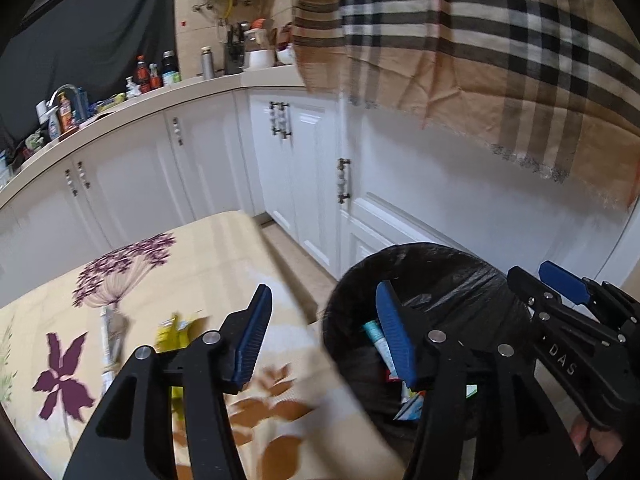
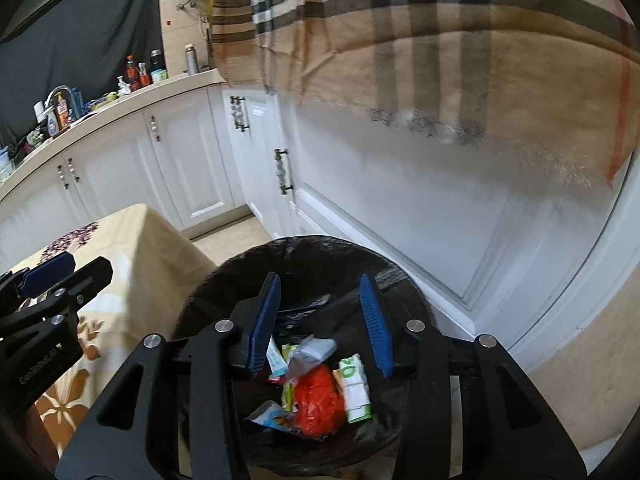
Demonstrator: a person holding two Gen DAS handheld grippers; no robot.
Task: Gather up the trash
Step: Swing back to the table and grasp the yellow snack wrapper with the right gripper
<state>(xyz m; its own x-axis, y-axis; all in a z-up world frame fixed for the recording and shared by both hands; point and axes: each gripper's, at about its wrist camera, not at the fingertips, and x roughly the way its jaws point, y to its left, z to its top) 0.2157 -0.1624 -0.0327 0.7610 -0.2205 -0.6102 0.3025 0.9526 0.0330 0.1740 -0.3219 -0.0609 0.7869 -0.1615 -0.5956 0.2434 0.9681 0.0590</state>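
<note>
A floral-clothed counter (image 1: 132,280) stands beside the black-lined bin (image 2: 320,252), near white cabinets (image 1: 140,172). Over the bin, the right hand-held gripper (image 2: 320,320) hangs apart and empty above the wrappers (image 2: 320,392); the left hand-held gripper (image 1: 324,336), also apart and empty, straddles the bin's rim.

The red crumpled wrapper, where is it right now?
In the right wrist view the red crumpled wrapper lies inside the black-lined bin, below the open right gripper, beside a green-and-white packet.

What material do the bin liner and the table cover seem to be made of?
Bin liner: thin black plastic film, probably; it is glossy and wrinkled over the rim.
Table cover: looks like smooth printed cloth or vinyl; flowers are printed on it, and it has a slight sheen.
</note>
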